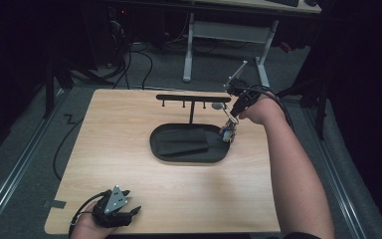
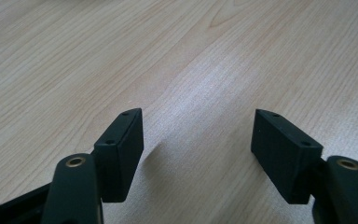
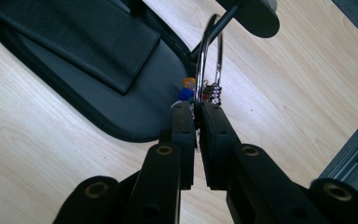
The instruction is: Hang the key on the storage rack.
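My right gripper (image 1: 230, 119) (image 3: 196, 109) is shut on a silver key ring (image 3: 209, 56) at the tray's right end. Small blue, orange and red charms (image 1: 228, 133) (image 3: 200, 91) dangle from the ring just over the rim of the black oval tray (image 1: 155, 144) (image 3: 121, 112). The ring's top crosses a black peg with a round end (image 3: 256, 16) on the T-shaped hook stand (image 1: 193, 98); I cannot tell whether it hangs on it. My left gripper (image 1: 129, 213) (image 2: 198, 140) rests open on the bare wood at the near left corner, with nothing between its fingers.
A flat black wallet-like pad (image 1: 181, 144) (image 3: 74, 42) lies inside the tray. The wooden table (image 1: 119, 124) ends close to the right of my right hand. Beyond the far edge stand a white desk frame (image 1: 226, 32) and cables on the floor.
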The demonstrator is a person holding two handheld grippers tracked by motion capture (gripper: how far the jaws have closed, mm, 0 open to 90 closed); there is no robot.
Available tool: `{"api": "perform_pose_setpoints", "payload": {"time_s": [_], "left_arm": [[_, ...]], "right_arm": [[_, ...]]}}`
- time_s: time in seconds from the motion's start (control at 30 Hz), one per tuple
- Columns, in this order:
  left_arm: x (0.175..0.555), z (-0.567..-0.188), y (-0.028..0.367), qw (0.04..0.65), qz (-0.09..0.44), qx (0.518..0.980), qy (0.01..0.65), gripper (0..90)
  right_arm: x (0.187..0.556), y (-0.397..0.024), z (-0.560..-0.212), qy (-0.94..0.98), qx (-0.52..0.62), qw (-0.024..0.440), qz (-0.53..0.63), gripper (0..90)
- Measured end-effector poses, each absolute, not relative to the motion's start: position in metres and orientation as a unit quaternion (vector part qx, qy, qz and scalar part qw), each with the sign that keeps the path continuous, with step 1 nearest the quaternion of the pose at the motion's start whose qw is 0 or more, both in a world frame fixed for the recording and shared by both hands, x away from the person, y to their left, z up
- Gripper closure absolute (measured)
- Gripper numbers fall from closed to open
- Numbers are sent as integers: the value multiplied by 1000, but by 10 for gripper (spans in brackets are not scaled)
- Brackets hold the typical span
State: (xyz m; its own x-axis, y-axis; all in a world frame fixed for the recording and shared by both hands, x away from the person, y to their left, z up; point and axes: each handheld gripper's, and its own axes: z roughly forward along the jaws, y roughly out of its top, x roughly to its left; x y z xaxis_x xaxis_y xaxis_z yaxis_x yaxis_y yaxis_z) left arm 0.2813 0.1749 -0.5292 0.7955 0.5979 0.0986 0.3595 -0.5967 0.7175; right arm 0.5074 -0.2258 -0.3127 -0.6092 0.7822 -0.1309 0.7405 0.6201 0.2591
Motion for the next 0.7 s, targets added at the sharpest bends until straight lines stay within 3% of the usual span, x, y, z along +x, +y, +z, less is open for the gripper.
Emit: {"api": "perform_pose_setpoints", "payload": {"time_s": [0.2,0.37,0.5,0.7], "left_arm": [[281,-529,174,359,171,877,270,348],[280,-529,173,357,170,878,269,348],[281,-529,173,359,169,877,270,347],[281,-529,172,358,170,878,269,346]], "right_arm": [[509,-225,-320,882,447,121,92,852],[508,-225,-322,881,438,152,95,835],[506,-224,-323,876,444,165,95,727],[497,-223,-321,873,442,179,102,634]]}}
